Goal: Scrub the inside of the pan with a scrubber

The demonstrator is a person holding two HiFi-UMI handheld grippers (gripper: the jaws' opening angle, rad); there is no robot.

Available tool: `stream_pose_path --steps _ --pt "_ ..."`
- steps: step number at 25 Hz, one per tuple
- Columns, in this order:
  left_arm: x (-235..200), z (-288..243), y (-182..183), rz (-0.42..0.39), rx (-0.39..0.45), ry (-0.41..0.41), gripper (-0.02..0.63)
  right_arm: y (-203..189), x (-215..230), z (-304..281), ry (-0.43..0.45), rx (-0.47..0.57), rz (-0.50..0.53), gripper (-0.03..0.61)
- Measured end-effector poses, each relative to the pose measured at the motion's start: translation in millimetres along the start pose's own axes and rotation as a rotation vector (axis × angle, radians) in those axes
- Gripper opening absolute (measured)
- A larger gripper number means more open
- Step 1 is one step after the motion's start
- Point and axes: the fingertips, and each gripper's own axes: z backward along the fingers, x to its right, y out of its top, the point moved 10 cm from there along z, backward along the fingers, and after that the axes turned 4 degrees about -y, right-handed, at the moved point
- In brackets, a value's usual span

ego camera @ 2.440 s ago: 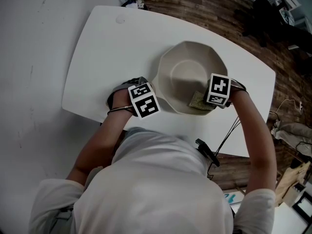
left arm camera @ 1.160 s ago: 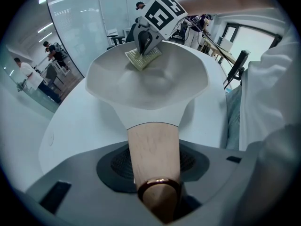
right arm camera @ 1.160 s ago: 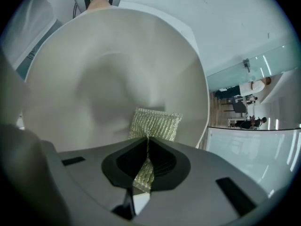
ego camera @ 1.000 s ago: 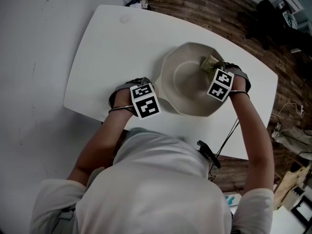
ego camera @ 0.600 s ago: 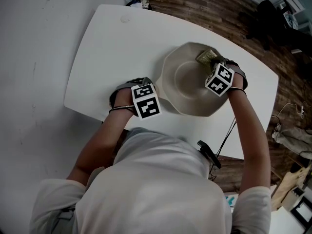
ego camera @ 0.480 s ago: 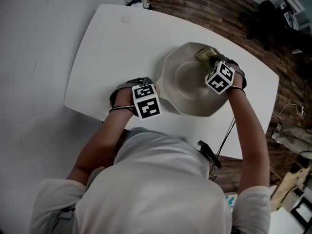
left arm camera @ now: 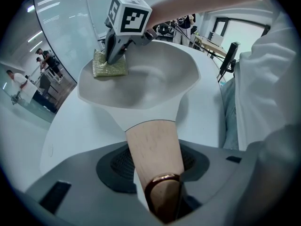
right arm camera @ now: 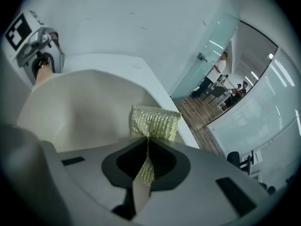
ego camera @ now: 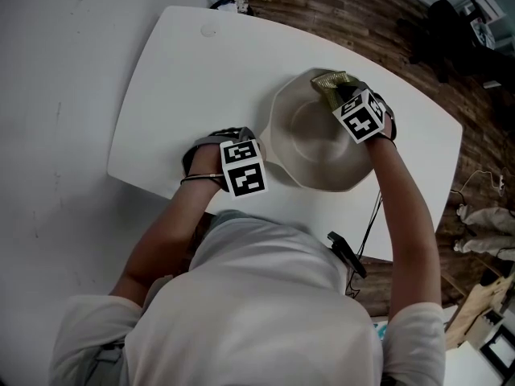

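Pan [ego camera: 310, 155], pale w/ an angular rim, sits on the white table [ego camera: 185, 79], right of centre. The scrubber [ego camera: 327, 81], a green-gold pad, lies against the pan's inner wall just under the far rim. R gripper [ego camera: 336, 95] is clamped on the scrubber. The R gripper view shows the pad pinched thin betw. the two jaws, its free end fanning out ahead toward the rim; in the head view the marker cube hides that pinch. L gripper [ego camera: 254, 145] is closed on the pan's wooden handle [left arm camera: 154, 147]. Only the L gripper view shows this, w/ the handle running back betw. the jaws to a copper-coloured ring [left arm camera: 162, 192] at its end; in the head view cube & hand cover the handle. The L gripper view also shows the R gripper from the front, tilted down onto the pad. Edges: the pan's right side is near the table's right edge, w/ wood floor [ego camera: 378, 22] beyond. There is a strip of bare table past the far rim & lots of bare table to the left. The near edge is taken up by the person's white shirt [ego camera: 265, 296]. Only the R gripper view shows a glass wall [right arm camera: 244, 93] w/ people behind it.
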Motion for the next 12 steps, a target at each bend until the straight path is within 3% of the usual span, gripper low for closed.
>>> stream_pose_path --steps 6,12 --pt "0.3 -0.1 0.6 -0.012 -0.003 0.003 0.204 18.1 -7.3 -5.8 0.052 0.078 -0.093 0.030" --pt "0.6 -0.1 1.3 -0.014 -0.006 0.005 0.204 28.3 -18.1 -14.5 0.159 0.158 -0.185 0.031"
